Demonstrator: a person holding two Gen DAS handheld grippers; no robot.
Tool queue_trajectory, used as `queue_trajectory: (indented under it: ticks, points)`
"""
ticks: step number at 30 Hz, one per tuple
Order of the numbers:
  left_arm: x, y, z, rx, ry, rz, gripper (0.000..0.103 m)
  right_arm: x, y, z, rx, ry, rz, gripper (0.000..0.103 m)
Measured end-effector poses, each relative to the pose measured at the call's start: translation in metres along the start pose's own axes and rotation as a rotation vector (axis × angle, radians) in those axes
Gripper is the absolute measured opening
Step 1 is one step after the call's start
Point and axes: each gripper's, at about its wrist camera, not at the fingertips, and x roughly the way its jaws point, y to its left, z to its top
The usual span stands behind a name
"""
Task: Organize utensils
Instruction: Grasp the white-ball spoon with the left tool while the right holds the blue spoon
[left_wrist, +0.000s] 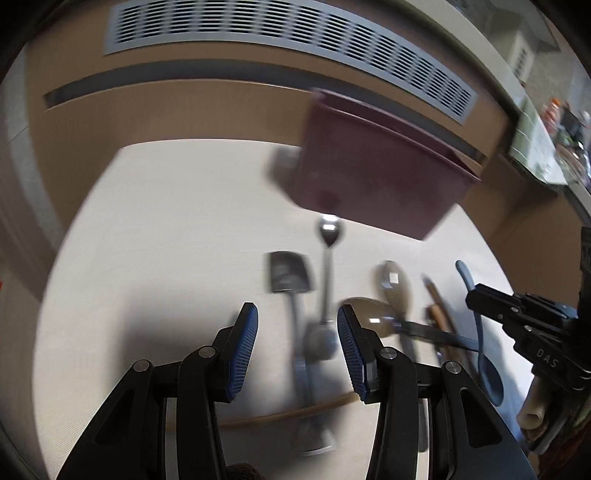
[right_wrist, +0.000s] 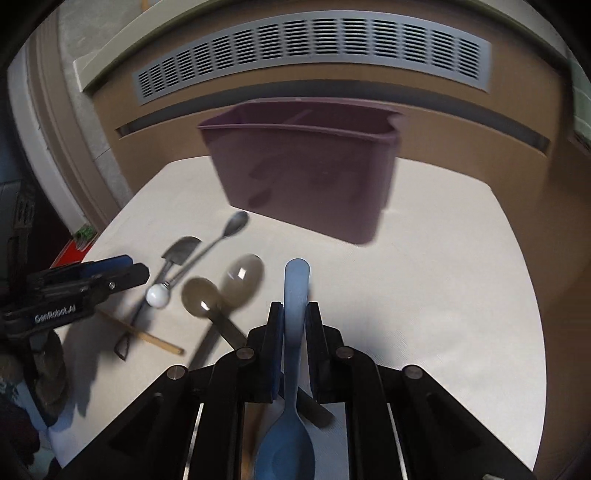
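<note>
Near the surface's (right_wrist: 443, 280) front edge, the right gripper (right_wrist: 295, 314) has narrow jaws pinching the blue spoon's (right_wrist: 295, 288) handle; the left gripper (left_wrist: 297, 314) hangs wide, empty. Gripped off-centre, the spoon may swing and miss the bin (right_wrist: 306, 170) beyond.

A blue spoon (right_wrist: 295, 295), a plum-purple bin (right_wrist: 306, 166), a cream tabletop (right_wrist: 443, 288), a grey slatted vent (right_wrist: 314, 48).

A: Your 2 fisheye views bow hard at the edges, corners black.
B: Dim light; motion blur smears the bin (left_wrist: 373, 173) and utensils, and you see soft shadows across the pale surface (right_wrist: 443, 266).
</note>
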Motion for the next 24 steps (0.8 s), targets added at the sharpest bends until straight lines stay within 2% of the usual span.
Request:
queue_trajectory:
  ticks: [3, 7, 10, 13, 20, 24]
  points:
    - [-0.006, -0.019, -0.008, 0.065, -0.028, -0.035, 0.046, -0.009, -0.017, -0.010, 0.048, -0.019, -0.006, 0.011]
    - [-0.003, -0.035, -0.019, 0.125, -0.047, 0.043, 0.046, -0.018, -0.030, -0.020, 0.087, -0.041, 0.010, 0.011]
    - [0.005, -0.037, -0.020, 0.115, -0.025, 0.101, 0.046, -0.016, -0.033, -0.027, 0.100, -0.038, 0.022, 0.011]
    - [0.005, -0.039, -0.022, 0.113, -0.036, 0.141, 0.046, -0.014, -0.034, -0.031, 0.118, -0.036, 0.039, 0.011]
    - [0.009, -0.019, -0.023, 0.029, 0.021, 0.119, 0.046, -0.018, -0.038, -0.040, 0.134, -0.039, 0.050, 0.011]
    - [0.008, -0.021, -0.027, 0.041, 0.022, 0.130, 0.046, -0.021, -0.038, -0.042, 0.135, -0.047, 0.052, 0.011]
